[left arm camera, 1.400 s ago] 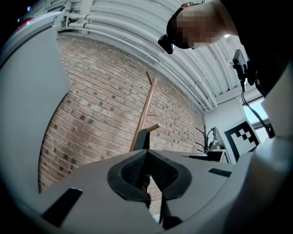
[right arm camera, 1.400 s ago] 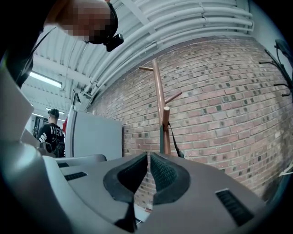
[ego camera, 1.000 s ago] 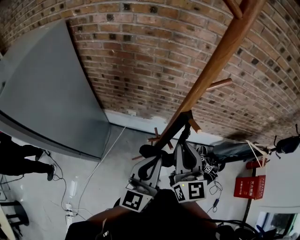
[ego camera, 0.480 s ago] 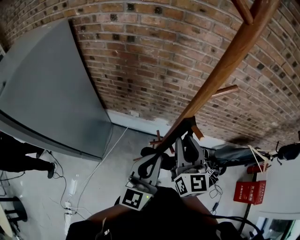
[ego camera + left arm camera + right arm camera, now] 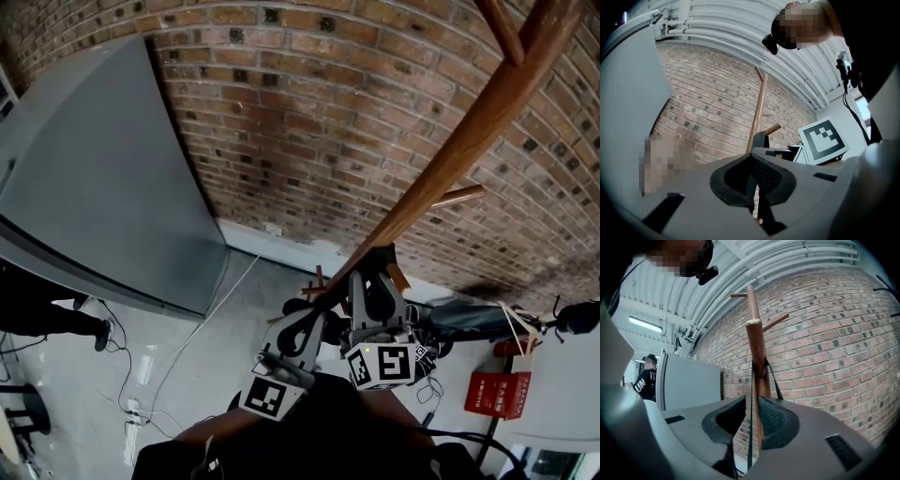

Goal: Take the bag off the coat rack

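Note:
The wooden coat rack pole (image 5: 450,155) slants from the top right down to the middle of the head view. A black bag strap (image 5: 379,255) hangs over a low peg there. Both grippers sit just below that peg, side by side. My right gripper (image 5: 375,277) is shut on the strap (image 5: 752,394), which runs up between its jaws (image 5: 751,401) to the peg on the pole (image 5: 757,348). My left gripper (image 5: 302,309) has its jaws (image 5: 751,157) pressed together on the strap, below the peg and the loop (image 5: 760,139). The grippers hide the bag's body.
A brick wall (image 5: 309,122) stands behind the rack and a grey cabinet (image 5: 103,187) to the left. A bare peg (image 5: 452,197) sticks out higher up the pole. On the floor lie a white cable (image 5: 202,323), a red box (image 5: 497,394) and dark gear (image 5: 469,314).
The right gripper has risen a little along the strap toward the peg. The left gripper has barely moved. The head view has shifted slightly.

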### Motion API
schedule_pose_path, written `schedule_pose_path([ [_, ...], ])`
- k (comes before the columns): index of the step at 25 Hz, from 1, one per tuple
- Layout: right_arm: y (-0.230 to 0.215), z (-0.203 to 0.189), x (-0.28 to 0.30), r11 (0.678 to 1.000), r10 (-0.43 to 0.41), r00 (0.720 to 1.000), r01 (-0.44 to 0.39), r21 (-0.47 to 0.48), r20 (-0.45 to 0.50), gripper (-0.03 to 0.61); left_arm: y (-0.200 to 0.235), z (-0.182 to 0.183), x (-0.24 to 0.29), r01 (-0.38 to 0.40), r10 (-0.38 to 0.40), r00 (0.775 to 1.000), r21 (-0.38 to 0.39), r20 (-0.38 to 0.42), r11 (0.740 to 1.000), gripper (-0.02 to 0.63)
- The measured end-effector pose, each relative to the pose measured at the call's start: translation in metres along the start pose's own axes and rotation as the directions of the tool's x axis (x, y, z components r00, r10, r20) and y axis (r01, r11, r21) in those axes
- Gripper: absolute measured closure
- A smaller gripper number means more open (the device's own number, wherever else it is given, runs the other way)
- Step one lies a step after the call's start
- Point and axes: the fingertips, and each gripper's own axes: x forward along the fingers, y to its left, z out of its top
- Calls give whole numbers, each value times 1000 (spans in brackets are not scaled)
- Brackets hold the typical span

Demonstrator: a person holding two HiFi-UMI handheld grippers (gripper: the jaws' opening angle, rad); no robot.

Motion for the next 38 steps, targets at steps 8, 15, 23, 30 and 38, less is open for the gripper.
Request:
schedule_pose_path([
  [8, -1, 7, 6, 1000, 13, 1000, -13, -7, 23, 552, 4, -3, 1, -28, 28, 1000, 0, -15, 1000, 597],
  [15, 4, 11, 1, 1000, 21, 999, -21, -14, 43, 558, 4, -5, -1, -39, 39, 999, 3, -24, 999, 595],
  [23, 14, 27, -5, 998, 38, 996, -34, -43, 84, 559, 4, -5, -5, -50, 50, 998, 9, -23, 999, 595],
  [30, 21, 43, -12, 997, 44, 992, -37, -61, 119, 560, 3, -1, -9, -54, 54, 998, 16, -13, 998, 597],
  [38, 29, 66, -23, 992, 46, 982, -24, -123, 181, 558, -1, 2, -12, -52, 52, 999, 22, 2, 998, 595],
])
